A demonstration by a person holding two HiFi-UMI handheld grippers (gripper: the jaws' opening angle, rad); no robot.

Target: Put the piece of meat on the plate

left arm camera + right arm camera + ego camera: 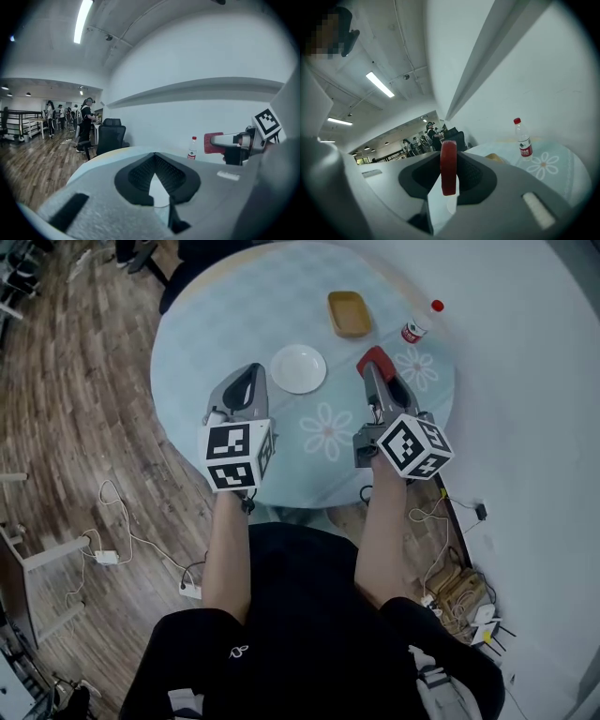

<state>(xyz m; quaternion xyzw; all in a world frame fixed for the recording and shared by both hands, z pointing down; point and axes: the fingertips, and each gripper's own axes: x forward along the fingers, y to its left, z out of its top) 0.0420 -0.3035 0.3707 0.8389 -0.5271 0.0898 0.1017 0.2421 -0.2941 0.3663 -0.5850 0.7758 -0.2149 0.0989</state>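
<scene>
A white plate [298,368] lies on the round table [216,324] with its pale blue flowered cloth. My right gripper [375,362] hovers just right of the plate, shut on a flat red piece of meat [372,357]. In the right gripper view the meat [448,166] stands on edge between the pads. The left gripper view shows the same meat [213,142] off to the right. My left gripper [250,373] is above the table just left of the plate. Its fingertips meet and nothing is held between them [153,157].
A tan tray [349,313] sits beyond the plate, and a red-capped water bottle [419,326] stands near the table's right edge by the white wall. A black office chair [110,137] stands at the far side. Cables [122,521] lie on the wooden floor. People stand far off.
</scene>
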